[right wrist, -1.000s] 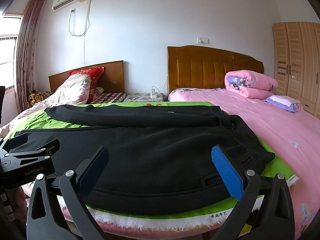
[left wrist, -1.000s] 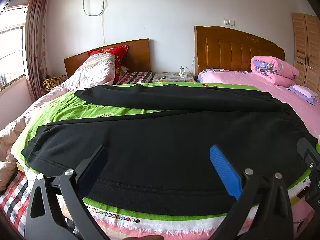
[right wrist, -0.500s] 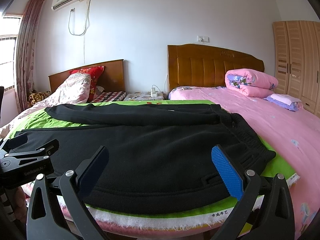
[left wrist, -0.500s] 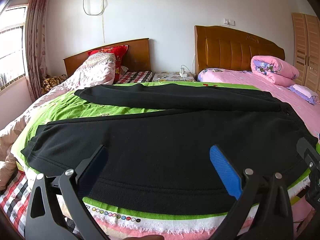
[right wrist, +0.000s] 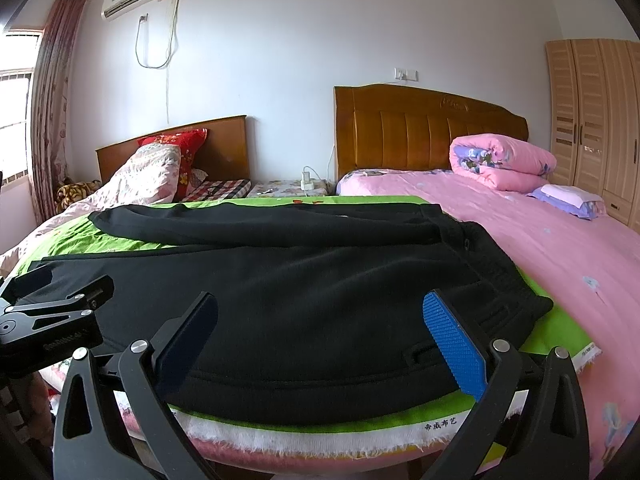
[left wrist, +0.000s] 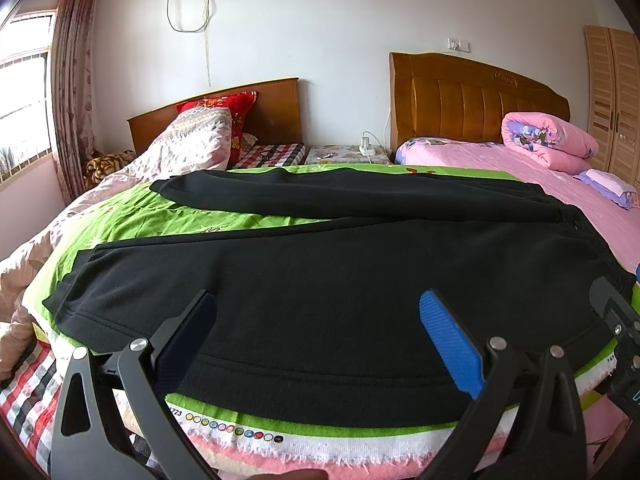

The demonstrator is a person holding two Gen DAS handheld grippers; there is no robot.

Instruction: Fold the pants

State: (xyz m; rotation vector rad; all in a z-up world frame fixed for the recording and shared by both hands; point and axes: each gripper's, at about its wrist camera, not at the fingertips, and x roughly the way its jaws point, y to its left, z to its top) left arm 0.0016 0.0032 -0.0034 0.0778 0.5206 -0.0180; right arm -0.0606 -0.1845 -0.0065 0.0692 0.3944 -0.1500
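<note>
**Both tongs wide open over the near edge of the bed, pants untouched**

Left wrist view: left tongs spread wide, nothing between the fingers. Blue ribbed pad on one finger, dark pad on the other. Both tips hang above the black pants; whether they touch the fabric cannot be told. Pants lie flat on a green sheet spread over the bed, one leg along the near edge, the other leg along the far edge of the sheet, waistband toward the right edge. Part of the right tongs shows at the right margin, near the waistband.

Right wrist view: right tongs also fully spread, gripping nothing. Fingers sit over the near edge of the bed, above the hip part of the pants. Waistband lies at the right edge of the green sheet, beside the pink bedspread. Left tongs visible at the left margin, over the leg end.
</note>
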